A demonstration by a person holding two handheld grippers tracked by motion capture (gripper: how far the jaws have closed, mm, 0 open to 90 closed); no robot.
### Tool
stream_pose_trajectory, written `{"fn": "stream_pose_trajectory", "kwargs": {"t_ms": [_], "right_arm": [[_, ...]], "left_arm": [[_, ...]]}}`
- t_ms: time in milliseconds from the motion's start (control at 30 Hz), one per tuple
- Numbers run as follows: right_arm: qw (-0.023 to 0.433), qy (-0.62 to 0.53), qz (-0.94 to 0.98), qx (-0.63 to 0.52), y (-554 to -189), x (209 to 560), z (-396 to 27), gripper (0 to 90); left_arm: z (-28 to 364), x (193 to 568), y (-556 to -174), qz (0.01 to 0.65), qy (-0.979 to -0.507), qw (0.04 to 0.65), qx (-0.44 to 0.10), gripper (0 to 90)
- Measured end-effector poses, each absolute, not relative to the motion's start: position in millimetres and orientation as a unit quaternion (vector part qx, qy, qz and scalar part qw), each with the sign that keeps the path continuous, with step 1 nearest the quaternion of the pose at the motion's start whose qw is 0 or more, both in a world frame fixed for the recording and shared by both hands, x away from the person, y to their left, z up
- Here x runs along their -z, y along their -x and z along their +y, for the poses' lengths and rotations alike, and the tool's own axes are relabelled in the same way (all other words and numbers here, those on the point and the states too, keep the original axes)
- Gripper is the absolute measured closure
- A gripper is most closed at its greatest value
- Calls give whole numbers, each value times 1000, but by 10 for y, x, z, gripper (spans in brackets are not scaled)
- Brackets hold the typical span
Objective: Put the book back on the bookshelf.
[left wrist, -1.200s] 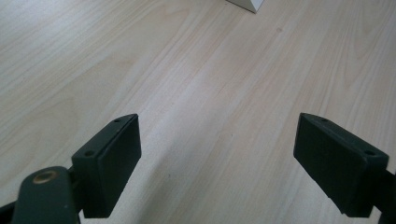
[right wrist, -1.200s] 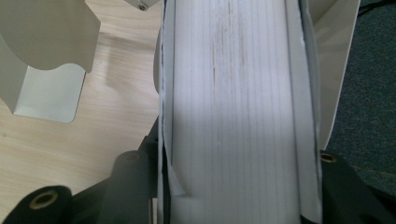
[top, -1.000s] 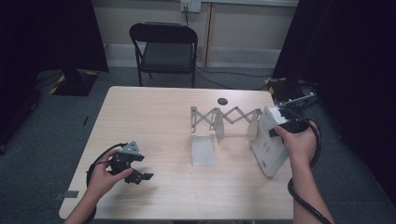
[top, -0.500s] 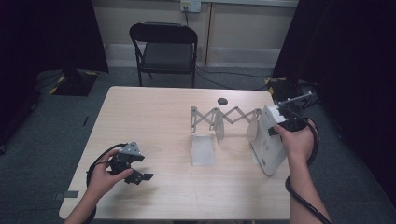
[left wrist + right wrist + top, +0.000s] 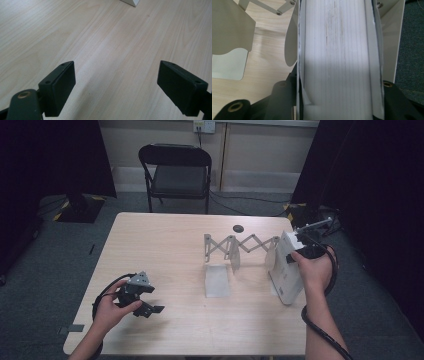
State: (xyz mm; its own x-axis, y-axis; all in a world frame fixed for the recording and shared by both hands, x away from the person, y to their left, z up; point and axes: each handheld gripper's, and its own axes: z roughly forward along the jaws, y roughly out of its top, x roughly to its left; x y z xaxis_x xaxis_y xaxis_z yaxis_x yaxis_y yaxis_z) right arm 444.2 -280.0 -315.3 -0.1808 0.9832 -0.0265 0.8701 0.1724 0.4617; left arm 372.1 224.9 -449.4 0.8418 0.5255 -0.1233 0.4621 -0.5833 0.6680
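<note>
From the high view we are seeing the right gripper [image 5: 300, 251] holding a white book [image 5: 286, 270] upright at the table's [image 5: 165, 245] right edge, beside an accordion book rack [image 5: 240, 251]. The right gripper view is adding the page edges [image 5: 337, 50] clamped between both jaws. The left gripper [image 5: 142, 300], near the front left corner, is resting with jaws spread over bare wood. The book's cover is probably blank; we cannot tell.
</note>
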Motion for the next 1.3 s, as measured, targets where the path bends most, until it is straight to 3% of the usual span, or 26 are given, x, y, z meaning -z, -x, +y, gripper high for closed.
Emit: {"fn": "stream_pose_trajectory", "kwargs": {"t_ms": [1300], "right_arm": [[167, -621, 743, -185, -4532, 3186, -2830, 503]], "left_arm": [[2273, 4497, -3708, 280, -889, 359, -48, 149]]}}
